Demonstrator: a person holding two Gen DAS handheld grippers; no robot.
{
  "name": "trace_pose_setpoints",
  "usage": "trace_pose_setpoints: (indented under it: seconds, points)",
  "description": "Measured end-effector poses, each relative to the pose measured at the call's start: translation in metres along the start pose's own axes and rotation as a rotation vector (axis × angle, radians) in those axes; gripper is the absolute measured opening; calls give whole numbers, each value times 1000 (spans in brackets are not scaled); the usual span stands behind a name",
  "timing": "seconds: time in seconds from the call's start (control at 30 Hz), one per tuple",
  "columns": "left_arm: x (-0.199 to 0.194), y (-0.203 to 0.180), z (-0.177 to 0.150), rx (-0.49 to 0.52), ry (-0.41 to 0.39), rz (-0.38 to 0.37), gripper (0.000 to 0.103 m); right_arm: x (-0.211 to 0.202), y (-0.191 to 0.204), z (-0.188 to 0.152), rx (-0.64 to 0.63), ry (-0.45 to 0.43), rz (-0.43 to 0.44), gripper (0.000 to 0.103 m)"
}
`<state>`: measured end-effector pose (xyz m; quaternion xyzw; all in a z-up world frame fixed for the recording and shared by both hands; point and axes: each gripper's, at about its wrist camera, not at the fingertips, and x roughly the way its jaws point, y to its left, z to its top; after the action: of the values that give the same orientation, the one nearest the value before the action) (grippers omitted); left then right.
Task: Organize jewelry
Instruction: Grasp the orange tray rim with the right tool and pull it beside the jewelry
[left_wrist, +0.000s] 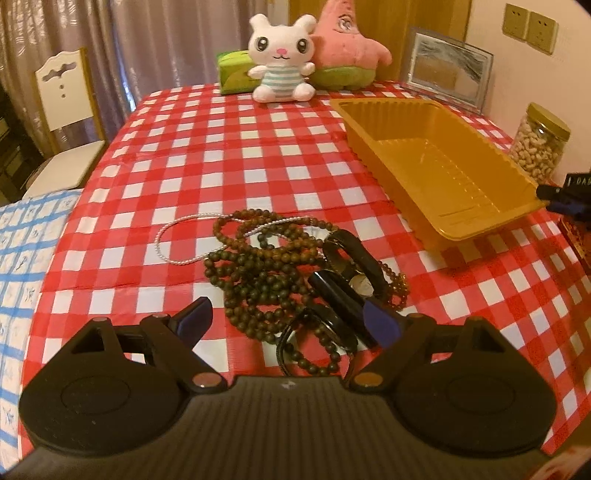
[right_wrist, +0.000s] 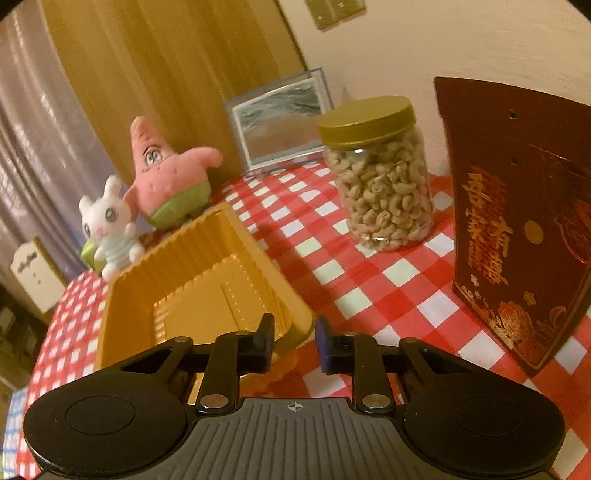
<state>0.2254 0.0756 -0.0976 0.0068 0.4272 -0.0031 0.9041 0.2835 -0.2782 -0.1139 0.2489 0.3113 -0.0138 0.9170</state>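
Left claw (left_wrist: 291, 317) spread wide, straddling beads (left_wrist: 255, 273) and watches (left_wrist: 351, 273) heaped on desk (left_wrist: 221, 147); nothing gripped. Right claw (right_wrist: 294, 341) narrowed over near corner of tray (right_wrist: 122, 317); contact unclear. Tray's long axis runs ahead-left.

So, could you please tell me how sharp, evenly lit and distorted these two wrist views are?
Left wrist view: sharp, warm dim light, fisheye bowing the checked tablecloth and yellow tray; dark corners. Right wrist view: softer, motion blur on the curtain and red box, a small glare spot on the nut jar, the same bowing.
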Motion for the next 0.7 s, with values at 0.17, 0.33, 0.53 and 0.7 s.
trace_pose_setpoints:
  seconds: [0.17, 0.33, 0.53, 0.7]
  points:
    - [2, -2, -3, 14, 20, -20, 86, -22, -7, -5, 69, 25, 17, 16]
    - [-2, -8, -8, 9, 21, -28, 86, -56, -19, -16, 55, 59, 1, 1]
    - [-7, -22, -13, -1, 19, -18, 86, -84, -37, -34, 81, 56, 20, 14]
    - [-8, -27, -12, -15, -6, 15, 86, -78, -39, -37, 126, -45, 62, 65]
